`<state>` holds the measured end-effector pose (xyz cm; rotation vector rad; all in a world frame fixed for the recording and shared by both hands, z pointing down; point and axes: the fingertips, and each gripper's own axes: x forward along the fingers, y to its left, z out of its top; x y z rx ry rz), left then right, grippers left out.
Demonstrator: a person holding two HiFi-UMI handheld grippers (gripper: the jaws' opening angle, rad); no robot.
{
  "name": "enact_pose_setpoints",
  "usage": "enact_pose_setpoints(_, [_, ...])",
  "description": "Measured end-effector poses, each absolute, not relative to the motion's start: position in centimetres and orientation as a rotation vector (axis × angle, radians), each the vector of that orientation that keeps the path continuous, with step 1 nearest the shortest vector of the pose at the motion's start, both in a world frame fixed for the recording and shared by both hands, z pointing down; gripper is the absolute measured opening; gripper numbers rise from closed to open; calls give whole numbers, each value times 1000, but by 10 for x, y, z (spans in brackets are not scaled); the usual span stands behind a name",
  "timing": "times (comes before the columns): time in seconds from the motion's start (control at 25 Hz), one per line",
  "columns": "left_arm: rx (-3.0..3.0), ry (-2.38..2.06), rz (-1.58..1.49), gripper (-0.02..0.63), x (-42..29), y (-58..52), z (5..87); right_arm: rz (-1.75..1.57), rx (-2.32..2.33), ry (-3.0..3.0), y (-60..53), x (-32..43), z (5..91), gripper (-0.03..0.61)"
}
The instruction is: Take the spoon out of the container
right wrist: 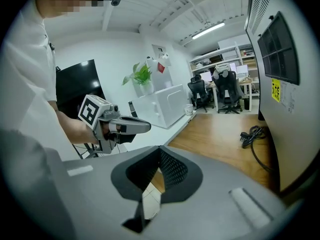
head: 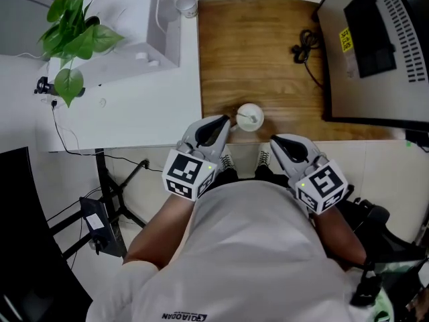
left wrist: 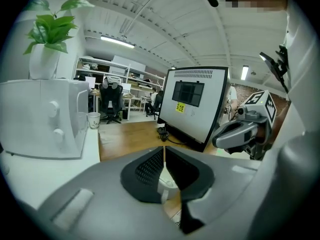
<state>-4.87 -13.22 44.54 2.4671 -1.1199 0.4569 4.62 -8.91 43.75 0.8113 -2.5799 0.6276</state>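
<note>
The left gripper's (left wrist: 164, 150) black, bumpy fingers are pressed close together with nothing between them. The right gripper's (right wrist: 160, 150) fingers are together and empty too. Both grippers are smooth grey plastic.

In the middle of the head view, just past the left gripper's tip, stands a small round white container (head: 259, 122). The thin spoon (head: 247, 117) is inside it. It sits on a brown wooden table (head: 255, 52), near the table's front edge.

The container looks light, so I think a bump could tip it or push it off that edge. A thin spoon could also slip from the fingers if they only catch its side.
</note>
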Motion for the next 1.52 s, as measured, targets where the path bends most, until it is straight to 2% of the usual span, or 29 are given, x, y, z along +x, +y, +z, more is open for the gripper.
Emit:
enact_pose_setpoints(1.08, [2279,-1027,550,126,-44,-166,520,720,828,-2523,-105,50,461,8])
enact_pose_setpoints(1.52, [2245,-985,591,130,-34,-158,540,736,818,-2520,-103,49,462,8])
